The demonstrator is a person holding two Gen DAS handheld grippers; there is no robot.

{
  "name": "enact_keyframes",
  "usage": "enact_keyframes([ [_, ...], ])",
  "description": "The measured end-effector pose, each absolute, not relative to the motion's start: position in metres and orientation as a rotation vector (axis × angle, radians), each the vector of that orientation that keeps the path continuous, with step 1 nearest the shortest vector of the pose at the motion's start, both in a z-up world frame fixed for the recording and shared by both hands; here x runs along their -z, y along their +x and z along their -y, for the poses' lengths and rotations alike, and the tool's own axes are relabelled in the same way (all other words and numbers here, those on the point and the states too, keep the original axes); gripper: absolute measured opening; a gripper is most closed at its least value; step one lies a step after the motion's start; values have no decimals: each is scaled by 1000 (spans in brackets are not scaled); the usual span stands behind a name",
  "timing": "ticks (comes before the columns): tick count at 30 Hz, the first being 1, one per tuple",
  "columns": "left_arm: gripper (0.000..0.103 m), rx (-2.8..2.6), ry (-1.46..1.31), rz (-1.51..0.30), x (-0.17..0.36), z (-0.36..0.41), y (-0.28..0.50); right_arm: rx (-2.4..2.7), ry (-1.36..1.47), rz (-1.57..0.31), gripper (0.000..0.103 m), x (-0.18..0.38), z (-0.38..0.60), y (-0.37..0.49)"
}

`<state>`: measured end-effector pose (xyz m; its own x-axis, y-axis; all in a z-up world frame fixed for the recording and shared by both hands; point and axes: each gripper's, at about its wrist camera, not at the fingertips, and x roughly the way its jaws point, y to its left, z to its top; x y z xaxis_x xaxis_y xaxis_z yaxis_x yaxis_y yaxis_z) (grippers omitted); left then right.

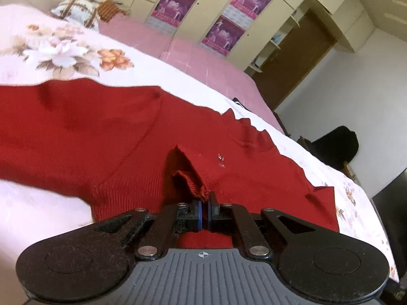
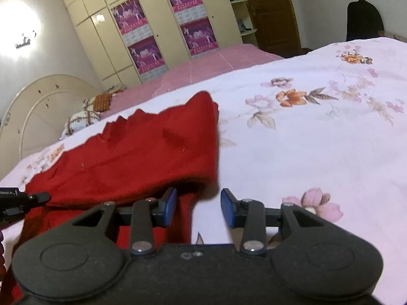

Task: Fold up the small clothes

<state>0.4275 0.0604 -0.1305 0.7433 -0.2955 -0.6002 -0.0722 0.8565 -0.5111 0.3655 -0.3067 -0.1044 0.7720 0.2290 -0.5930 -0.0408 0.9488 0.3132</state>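
Observation:
A red knitted sweater (image 1: 106, 132) lies spread on the flowered bedspread (image 1: 63, 48). My left gripper (image 1: 205, 203) is shut on a raised fold at the sweater's near edge, and the pinched ribbed cloth bunches up just past the pads. In the right wrist view the same sweater (image 2: 142, 150) lies to the left with its right side folded. My right gripper (image 2: 199, 207) stands open at the sweater's near right corner. A strip of red cloth lies between the jaws beside the left pad (image 2: 171, 206), and the pads do not press on it. The left gripper's tip (image 2: 38, 197) shows at the left edge.
The white flowered bedspread (image 2: 318, 132) stretches to the right of the sweater. A pink sheet (image 2: 203, 68) covers the far side of the bed. Pillows (image 1: 81, 10) lie by the headboard (image 2: 38, 106). Wardrobes with posters (image 2: 162, 25) stand behind, and a dark chair (image 1: 335, 147) stands beyond the bed.

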Motion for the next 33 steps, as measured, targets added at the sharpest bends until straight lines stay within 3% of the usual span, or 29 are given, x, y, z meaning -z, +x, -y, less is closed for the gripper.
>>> enact_keyframes([
  [4,4,133,-529,-768,136,-60,432,-203,378,-676,38,103,310,372],
  [13,4,104,-544,-694,126,-73,424,-249,1017,-705,39,136,357,403],
  [17,4,34,-536,-704,127,-89,423,-288,1134,-723,46,148,354,402],
  [25,4,32,-550,-742,142,-93,422,-257,1413,-646,46,170,365,399],
  [27,4,20,-543,-718,137,-92,421,-250,1432,-645,42,173,366,399],
  [28,4,16,-534,-708,135,-92,420,-231,1408,-651,21,169,366,398],
  [29,4,11,-508,-704,132,-89,419,-217,1352,-652,9,164,366,397],
  [33,4,-1,-430,-748,139,-79,421,-158,1119,-754,4,161,357,406],
])
